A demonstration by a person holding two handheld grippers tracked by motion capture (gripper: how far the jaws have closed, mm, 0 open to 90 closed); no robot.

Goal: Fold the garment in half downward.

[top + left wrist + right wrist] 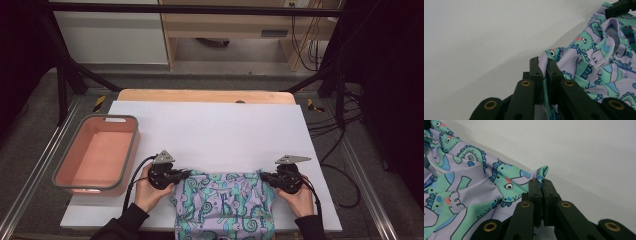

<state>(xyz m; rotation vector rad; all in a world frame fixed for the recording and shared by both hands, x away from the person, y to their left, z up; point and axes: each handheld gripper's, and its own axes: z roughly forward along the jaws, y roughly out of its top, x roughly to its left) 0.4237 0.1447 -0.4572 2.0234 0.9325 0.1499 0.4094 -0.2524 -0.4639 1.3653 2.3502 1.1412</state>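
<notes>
- High view: we are looking down on the white table [210,125], and the patterned garment [225,205] is lying at its near edge, draping over it between our hands.
- We are seeing the pink bin [97,152] sitting at the table's left, well apart from the garment.
- We are holding the left gripper [186,174] at the garment's far left corner; in the left gripper view [543,65] its jaws are pressing together with a fold of the cloth [596,62] pinched between them.
- We are holding the right gripper [263,176] at the far right corner; in the right gripper view [542,185] its jaws are clamping the cloth's [474,187] tip, which is poking out above them.
</notes>
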